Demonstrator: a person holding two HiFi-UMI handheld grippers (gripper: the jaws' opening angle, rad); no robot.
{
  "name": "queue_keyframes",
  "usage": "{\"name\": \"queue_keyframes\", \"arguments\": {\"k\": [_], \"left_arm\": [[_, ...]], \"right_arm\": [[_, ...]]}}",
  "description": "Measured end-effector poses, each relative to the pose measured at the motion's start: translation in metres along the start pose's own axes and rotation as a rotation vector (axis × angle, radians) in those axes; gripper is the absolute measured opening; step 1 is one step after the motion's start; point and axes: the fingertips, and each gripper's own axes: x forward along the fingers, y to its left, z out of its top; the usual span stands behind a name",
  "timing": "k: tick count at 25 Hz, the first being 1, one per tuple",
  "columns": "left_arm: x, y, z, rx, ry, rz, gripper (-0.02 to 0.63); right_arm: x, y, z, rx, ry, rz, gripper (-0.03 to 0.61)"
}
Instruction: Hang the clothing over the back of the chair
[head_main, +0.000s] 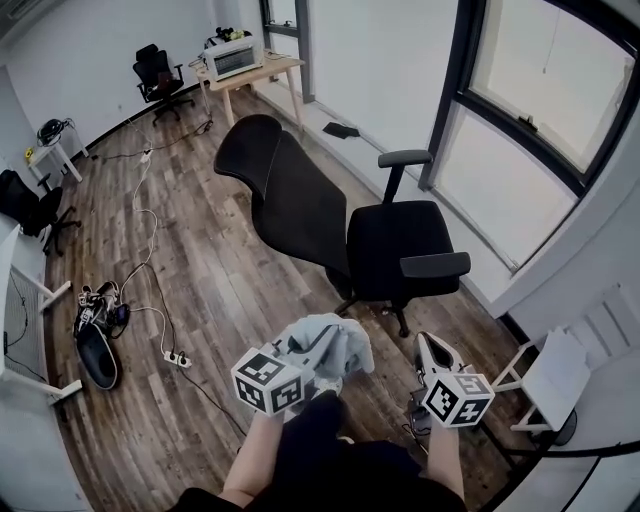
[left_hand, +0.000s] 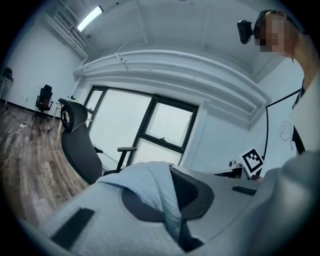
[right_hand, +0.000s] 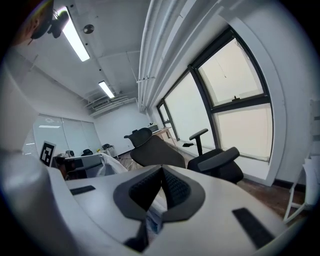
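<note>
Left tongs & right tongs clenched on pale-blue garment; best spread wide, lifted clear over office-chair backrest, frame centre.

Each claw has a smooth, pale grey shell, broad and rounded. On the left claw the inner faces carry dark grey pads with a fine ribbed grain, set in a rounded dark surround. The right claw is built the same way. A short black rectangular slot marks the outer part of each half of the shell. Behind the claws sit white boxes printed with black square markers, the left cube and the right cube. The person wears a black garment and a small black camera on the head.
</note>
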Motion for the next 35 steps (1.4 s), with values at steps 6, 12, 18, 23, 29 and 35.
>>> {"name": "queue_keyframes", "arguments": {"k": [6, 12, 18, 23, 29, 35], "left_arm": [[0.028, 0.034, 0.015, -0.003, 0.026, -0.026, 0.008], [0.053, 0.064, 0.036, -0.017, 0.027, -0.061, 0.008], [0.077, 0.096, 0.053, -0.020, 0.025, -0.103, 0.008], [0.104, 0.111, 0.078, 0.032, 0.013, -0.164, 0.008], [0.135, 0.124, 0.109, 0.055, 0.005, -0.215, 0.008], [0.161, 0.133, 0.147, 0.090, -0.032, -0.237, 0.008]], "right_arm": [[0.044, -0.003, 0.021, 0.002, 0.002, -0.008, 0.002], [0.088, -0.003, 0.036, 0.015, 0.008, -0.013, 0.002], [0.127, -0.004, 0.048, 0.013, 0.004, -0.031, 0.002], [0.151, -0.015, 0.066, 0.009, -0.030, -0.066, 0.002], [0.170, -0.025, 0.085, -0.001, -0.046, -0.086, 0.002], [0.180, -0.037, 0.107, 0.010, -0.066, -0.107, 0.002]]}}
